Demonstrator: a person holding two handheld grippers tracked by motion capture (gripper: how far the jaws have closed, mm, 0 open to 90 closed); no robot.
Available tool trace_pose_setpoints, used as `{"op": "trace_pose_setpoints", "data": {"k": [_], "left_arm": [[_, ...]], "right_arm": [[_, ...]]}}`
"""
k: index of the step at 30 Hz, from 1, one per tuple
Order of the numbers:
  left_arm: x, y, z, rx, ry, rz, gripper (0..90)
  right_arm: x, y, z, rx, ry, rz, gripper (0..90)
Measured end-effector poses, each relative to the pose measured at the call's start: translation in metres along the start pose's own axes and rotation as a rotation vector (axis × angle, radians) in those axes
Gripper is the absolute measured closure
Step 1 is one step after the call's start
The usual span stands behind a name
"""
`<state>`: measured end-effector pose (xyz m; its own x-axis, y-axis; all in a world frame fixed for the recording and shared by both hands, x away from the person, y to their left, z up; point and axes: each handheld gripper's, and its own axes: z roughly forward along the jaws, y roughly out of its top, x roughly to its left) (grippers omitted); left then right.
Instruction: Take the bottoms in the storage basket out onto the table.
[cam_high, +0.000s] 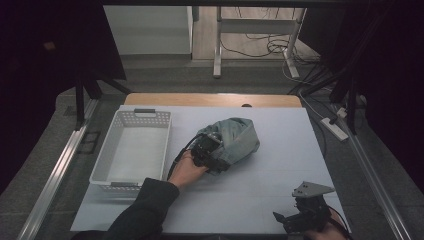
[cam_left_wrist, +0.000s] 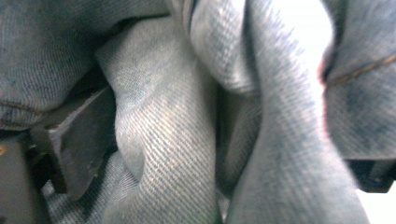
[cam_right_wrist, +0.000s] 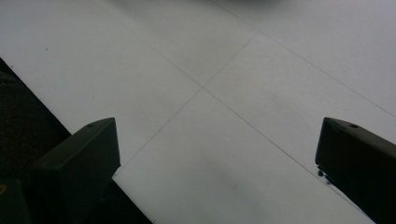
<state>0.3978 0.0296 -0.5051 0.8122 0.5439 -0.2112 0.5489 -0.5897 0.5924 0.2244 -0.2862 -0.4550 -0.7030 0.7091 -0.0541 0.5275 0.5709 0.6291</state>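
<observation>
Centrally, lying bunched on the white table (cam_high: 260, 195): a crumpled denim garment (cam_high: 235, 140), long axis running from near-left up to far-right, sitting just right of the white perforated basket (cam_high: 131, 150), apart from it. Reaching into the garment's near-left end: left gripper (cam_high: 210, 152), hand (cam_high: 187, 170) coming in from below on a dark sleeve (cam_high: 145, 210). Looking along the left gripper view: jaws standing spread, folds of denim (cam_left_wrist: 187, 140) bulging between them, left jaw visible beside the cloth, right jaw at the lower right corner; pads not seeming to press, so reading it as a loose straddle rather than a pinch. Judging the key relation: cloth lying directly ahead of and around the left tool, basket off to that hand's left, so any carry likely going leftward over the near rim. Waiting well apart at the table's near-right edge: right gripper (cam_high: 300, 217), grey three-cornered plate on top, jaws wide with nothing between them, bare table surface (cam_right_wrist: 224, 116) with thin seam lines ahead of them in the right gripper view. Left hand clearly the nearer one. Beyond the table: grey floor, desk legs (cam_high: 217, 45), loose cables (cam_high: 270, 47), dark curtains on both sides, power strip (cam_high: 335, 127) on the right.
</observation>
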Motion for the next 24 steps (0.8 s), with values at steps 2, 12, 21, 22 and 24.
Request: {"op": "trace_pose_setpoints", "data": {"k": [2,12,21,22,24], "left_arm": [[-0.001,0.001,-0.002,-0.002,-0.007,0.000,2.1],[-0.009,0.006,-0.012,-0.019,-0.042,0.021,0.0],[-0.011,0.002,-0.020,-0.049,-0.078,0.047,0.0],[-0.011,0.002,-0.022,-0.053,-0.080,0.052,0.0],[-0.011,0.001,-0.025,-0.066,-0.082,0.051,0.1]], "right_arm": [[0.000,0.000,0.000,-0.003,0.000,0.000,0.1],[0.000,0.000,0.000,-0.006,-0.003,-0.001,0.1],[0.001,0.000,-0.001,-0.012,-0.003,-0.003,0.0],[0.001,0.000,-0.001,-0.009,-0.004,-0.004,0.1],[0.001,0.000,-0.001,-0.010,-0.004,-0.004,0.1]]}}
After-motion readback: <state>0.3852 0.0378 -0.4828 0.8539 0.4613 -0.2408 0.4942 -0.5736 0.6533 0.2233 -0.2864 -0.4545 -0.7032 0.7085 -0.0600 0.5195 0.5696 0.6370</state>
